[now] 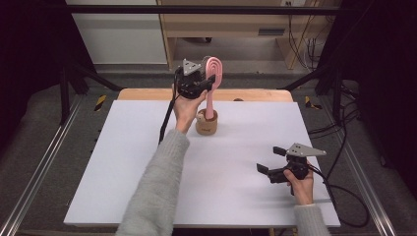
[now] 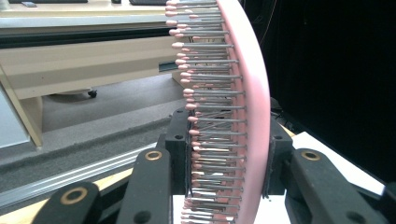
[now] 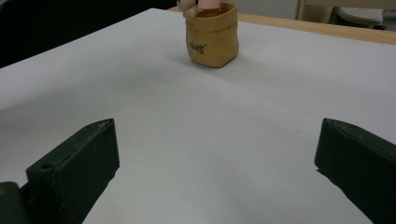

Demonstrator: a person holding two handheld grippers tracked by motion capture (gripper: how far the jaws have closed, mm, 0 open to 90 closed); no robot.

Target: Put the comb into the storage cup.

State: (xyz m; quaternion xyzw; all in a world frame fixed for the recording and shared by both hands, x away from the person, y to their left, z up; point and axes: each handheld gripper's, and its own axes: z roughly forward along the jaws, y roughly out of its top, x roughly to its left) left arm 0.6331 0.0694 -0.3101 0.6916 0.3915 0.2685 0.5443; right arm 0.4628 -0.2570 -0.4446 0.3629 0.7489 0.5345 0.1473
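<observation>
While upright in its pot (image 1: 206, 126), pink hairbrush (image 1: 213, 78) clamped by left hand-held gripper (image 1: 209, 83)

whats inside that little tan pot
The handle of the pink hairbrush stands in the tan pot, head up, clamped by the left tongs. The pot's wall hides the handle's lower end.

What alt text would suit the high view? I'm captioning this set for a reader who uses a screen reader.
The left gripper is shut on a pink hairbrush, standing upright with its handle in a small tan pot on a white table. The right gripper rests open near the table's front right.
</observation>
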